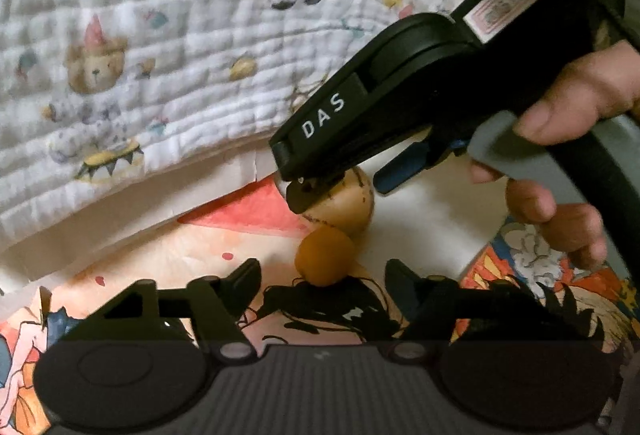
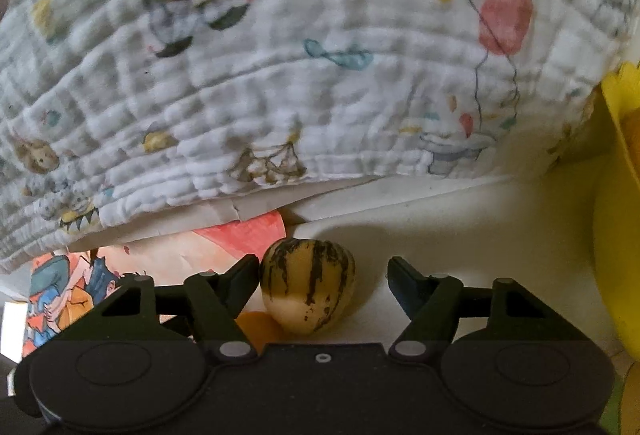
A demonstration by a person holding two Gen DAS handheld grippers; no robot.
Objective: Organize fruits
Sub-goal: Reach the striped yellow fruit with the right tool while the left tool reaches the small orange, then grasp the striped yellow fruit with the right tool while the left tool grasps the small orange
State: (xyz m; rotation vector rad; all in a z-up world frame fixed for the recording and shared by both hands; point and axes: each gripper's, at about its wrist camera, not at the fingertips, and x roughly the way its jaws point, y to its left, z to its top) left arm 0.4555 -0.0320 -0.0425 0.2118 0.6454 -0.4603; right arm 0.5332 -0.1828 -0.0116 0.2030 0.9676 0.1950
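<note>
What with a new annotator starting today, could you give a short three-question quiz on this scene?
1. True or false: the right hand-held gripper is shut on the striped fruit.
2. What lies just ahead of the open left hand-held gripper? A) orange fruit B) banana C) cup
3. Which fruit lies nearer the quilted blanket?
Key: 1 false, its jaws are open; 2 A; 3 striped fruit.
</note>
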